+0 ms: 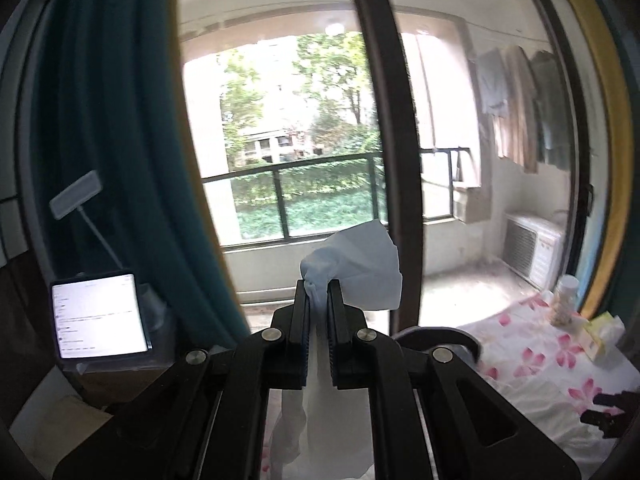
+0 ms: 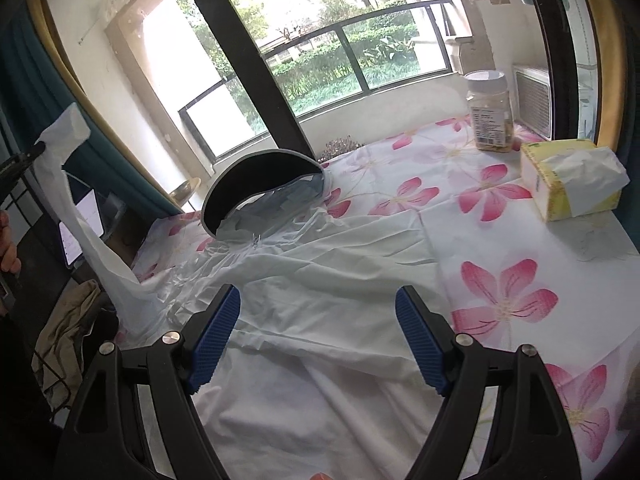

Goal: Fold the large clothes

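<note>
A pale blue-white jacket [image 2: 304, 280] with a dark-lined brimmed hood [image 2: 260, 184] lies spread on the flowered sheet [image 2: 500, 240]. My left gripper [image 1: 318, 300] is shut on a sleeve end [image 1: 360, 272] of the jacket and holds it lifted. In the right wrist view that sleeve [image 2: 76, 184] rises from the bed to the left gripper [image 2: 20, 164] at the far left. My right gripper [image 2: 318, 336] is open and empty just above the jacket's body, fingers apart over the cloth.
A tissue box [image 2: 572, 180] and a clear jar [image 2: 490, 112] stand on the bed's far right. A lit tablet [image 1: 100, 316] stands left of the bed by a teal curtain [image 1: 120, 120]. Glass balcony doors with a dark frame [image 1: 392, 120] lie ahead.
</note>
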A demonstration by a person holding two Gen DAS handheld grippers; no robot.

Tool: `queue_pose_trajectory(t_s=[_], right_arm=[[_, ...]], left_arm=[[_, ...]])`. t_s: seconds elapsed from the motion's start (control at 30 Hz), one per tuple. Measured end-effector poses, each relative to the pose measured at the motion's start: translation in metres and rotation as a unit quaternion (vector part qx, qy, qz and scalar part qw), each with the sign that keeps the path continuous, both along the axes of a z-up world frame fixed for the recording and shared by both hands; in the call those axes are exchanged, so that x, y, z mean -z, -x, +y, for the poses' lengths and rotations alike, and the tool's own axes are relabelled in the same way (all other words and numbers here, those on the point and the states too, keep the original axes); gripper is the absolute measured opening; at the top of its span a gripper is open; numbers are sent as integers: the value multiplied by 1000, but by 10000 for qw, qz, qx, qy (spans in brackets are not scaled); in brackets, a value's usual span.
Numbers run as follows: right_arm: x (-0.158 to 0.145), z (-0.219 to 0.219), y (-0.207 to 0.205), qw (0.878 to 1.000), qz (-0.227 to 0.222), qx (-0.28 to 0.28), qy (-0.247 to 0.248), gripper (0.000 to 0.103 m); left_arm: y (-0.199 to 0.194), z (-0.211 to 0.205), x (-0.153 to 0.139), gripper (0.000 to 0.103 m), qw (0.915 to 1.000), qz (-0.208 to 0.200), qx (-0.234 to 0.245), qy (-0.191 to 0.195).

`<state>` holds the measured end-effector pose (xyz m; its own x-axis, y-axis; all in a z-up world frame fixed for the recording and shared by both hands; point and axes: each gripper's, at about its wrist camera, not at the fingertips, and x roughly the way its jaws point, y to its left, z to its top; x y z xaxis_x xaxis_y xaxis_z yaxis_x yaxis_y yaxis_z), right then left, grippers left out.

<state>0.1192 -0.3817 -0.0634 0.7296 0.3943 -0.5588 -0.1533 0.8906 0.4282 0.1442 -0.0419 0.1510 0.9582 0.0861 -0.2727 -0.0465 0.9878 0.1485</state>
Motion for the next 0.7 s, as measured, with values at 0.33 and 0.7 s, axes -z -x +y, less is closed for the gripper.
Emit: queue_pose_trajectory(t_s=[0.33,0.7], right_arm=[[9,-20,2,9997,104,140,-173,80],[13,-40,7,9982,266,515,-124,80]], left_arm=[[-28,-80,44,8,9964,506,684,26],[4,-151,93,9,9728,1130,2023,-64]])
